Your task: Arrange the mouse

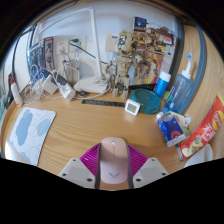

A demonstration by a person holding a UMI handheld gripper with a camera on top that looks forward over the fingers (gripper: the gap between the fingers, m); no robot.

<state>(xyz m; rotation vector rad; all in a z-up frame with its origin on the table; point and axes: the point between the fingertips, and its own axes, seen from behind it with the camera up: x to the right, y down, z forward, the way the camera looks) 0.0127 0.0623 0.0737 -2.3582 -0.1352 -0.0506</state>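
A pale pink computer mouse point(113, 158) sits between my two fingers, its nose pointing away over the wooden desk point(95, 122). My gripper point(113, 163) is shut on it, with the magenta pads point(91, 158) pressed against both its sides. A light patterned mouse mat point(29, 133) lies on the desk ahead and to the left of the fingers, apart from the mouse.
A blue bottle point(182, 84), a small can point(170, 127) and a red snack packet point(203, 127) stand to the right. A white clock cube point(132, 106), a dark strip point(103, 102), a desk lamp point(93, 83) and cluttered shelves line the back.
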